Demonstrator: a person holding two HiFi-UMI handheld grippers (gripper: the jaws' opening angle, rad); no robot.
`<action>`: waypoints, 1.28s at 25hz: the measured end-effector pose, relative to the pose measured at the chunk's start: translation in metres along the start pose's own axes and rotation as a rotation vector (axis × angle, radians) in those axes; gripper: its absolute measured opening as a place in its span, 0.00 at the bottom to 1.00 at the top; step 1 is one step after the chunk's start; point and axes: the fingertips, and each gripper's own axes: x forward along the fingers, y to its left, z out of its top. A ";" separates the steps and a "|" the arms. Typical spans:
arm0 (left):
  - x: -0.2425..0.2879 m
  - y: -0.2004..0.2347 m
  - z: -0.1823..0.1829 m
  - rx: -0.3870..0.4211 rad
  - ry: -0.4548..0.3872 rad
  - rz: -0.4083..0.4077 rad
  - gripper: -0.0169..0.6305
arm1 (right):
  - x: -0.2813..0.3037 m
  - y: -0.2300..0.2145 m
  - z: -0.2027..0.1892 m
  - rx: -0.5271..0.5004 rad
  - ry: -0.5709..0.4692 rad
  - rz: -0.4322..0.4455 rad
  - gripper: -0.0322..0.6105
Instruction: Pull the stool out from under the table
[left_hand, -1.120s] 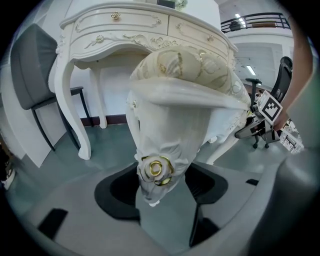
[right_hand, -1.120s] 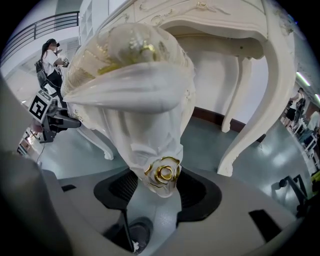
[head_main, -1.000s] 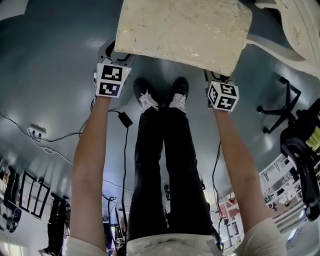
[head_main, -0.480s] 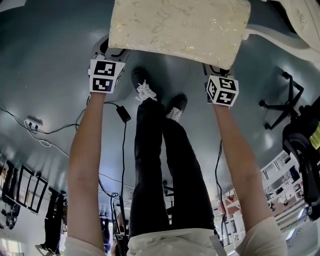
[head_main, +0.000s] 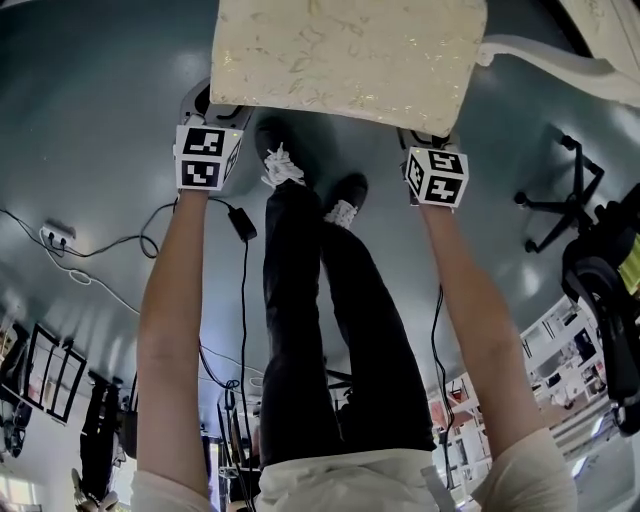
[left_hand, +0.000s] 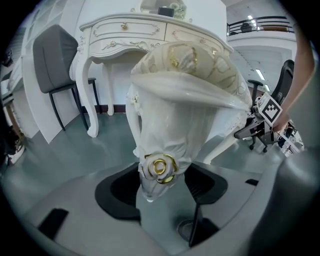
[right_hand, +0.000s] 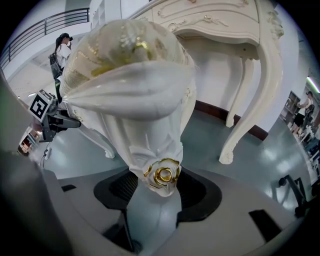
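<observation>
The left gripper (left_hand: 160, 174) and right gripper (right_hand: 161, 179) each clasp the white, cream-cushioned stool (head_main: 350, 50). It seems already clear of the ornate white table (left_hand: 150, 31); little pulling is left.

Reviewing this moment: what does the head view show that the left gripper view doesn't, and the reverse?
Only the head view: the person's legs and shoes, floor cables, and the stool's cushion top from above. Only the left gripper view: the white table's drawer front, a grey chair, and how the left gripper clamps the stool corner bearing a gold rose. Both: the stool, part of the table, and a black office chair base.
</observation>
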 end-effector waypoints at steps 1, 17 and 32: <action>-0.007 -0.008 -0.009 -0.008 -0.003 0.004 0.46 | -0.006 0.004 -0.011 0.000 0.007 0.003 0.47; -0.046 -0.032 -0.039 -0.001 0.196 -0.013 0.41 | -0.066 0.013 -0.039 0.141 0.167 -0.076 0.41; -0.179 -0.102 0.076 -0.079 0.182 -0.004 0.37 | -0.196 0.019 0.032 0.304 0.078 -0.004 0.40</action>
